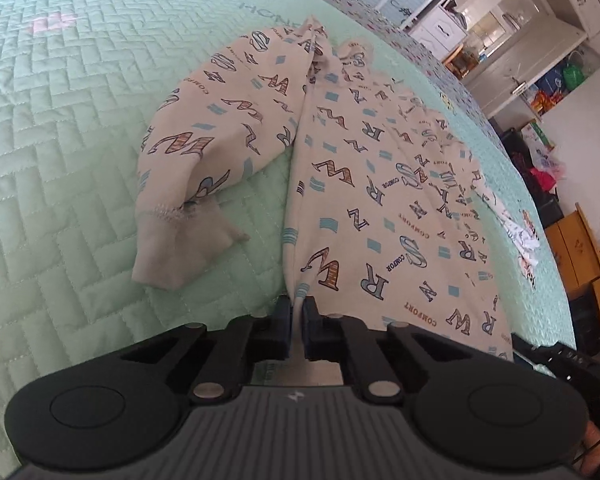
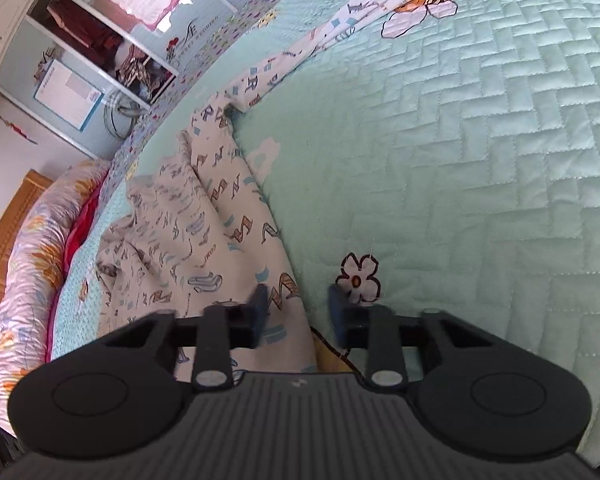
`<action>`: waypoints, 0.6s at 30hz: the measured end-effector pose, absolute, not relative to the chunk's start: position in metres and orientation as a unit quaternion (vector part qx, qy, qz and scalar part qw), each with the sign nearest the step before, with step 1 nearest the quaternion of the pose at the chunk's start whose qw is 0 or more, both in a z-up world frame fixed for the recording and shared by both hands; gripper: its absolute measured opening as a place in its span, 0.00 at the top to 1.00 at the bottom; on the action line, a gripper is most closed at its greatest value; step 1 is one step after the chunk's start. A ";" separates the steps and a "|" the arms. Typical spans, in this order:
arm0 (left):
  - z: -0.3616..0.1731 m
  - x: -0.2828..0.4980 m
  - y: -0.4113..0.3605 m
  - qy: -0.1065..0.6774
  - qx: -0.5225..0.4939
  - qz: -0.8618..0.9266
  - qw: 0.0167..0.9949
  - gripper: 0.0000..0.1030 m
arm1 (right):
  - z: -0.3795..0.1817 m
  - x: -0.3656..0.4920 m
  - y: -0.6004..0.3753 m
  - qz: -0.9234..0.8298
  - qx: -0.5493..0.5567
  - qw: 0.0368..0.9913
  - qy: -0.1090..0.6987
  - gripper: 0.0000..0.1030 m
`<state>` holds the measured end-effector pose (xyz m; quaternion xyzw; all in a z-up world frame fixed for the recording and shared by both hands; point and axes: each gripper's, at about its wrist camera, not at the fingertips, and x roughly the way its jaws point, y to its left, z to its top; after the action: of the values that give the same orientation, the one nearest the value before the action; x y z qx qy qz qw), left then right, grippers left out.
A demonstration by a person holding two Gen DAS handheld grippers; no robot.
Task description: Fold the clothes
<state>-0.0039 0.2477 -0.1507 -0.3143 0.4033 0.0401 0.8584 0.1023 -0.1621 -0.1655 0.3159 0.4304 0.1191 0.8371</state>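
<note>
A cream garment (image 1: 380,200) printed with letters lies spread on a mint quilted bedspread (image 1: 60,120). One sleeve (image 1: 188,160) is folded out to its left, cuff toward me. My left gripper (image 1: 296,308) is shut on the garment's near edge, the cloth pinched between the pads. In the right wrist view the same garment (image 2: 204,220) lies rumpled on the left, and a paler sleeve (image 2: 332,28) trails away toward a bee print. My right gripper (image 2: 298,304) is low over the garment's right edge. Its fingers stand apart, with cloth under the left finger (image 2: 260,300) and bedspread (image 2: 480,160) under the other.
White wardrobe shelves (image 1: 480,28) and a wooden cabinet (image 1: 576,248) stand beyond the bed's far side. A flowered pillow or quilt (image 2: 24,264) and a wooden headboard (image 2: 4,240) run along the bed's left edge in the right wrist view.
</note>
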 end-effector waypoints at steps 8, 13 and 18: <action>-0.118 -0.045 0.275 0.377 -0.308 0.076 0.870 0.96 | -0.124 0.075 -0.163 0.153 0.293 0.855 0.400 1.00; -0.123 -0.065 0.282 0.410 -0.310 0.061 0.856 0.95 | -0.106 0.044 -0.157 0.182 0.256 0.854 0.414 1.00; -0.136 -0.068 0.274 0.422 -0.294 0.065 0.855 0.93 | -0.146 0.051 -0.159 0.136 0.289 0.811 0.491 0.90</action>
<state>-0.0679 0.2740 -0.1361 -0.2940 0.4222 0.0645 0.8551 0.0506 -0.1586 -0.1456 0.2891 0.4907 0.1360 0.8106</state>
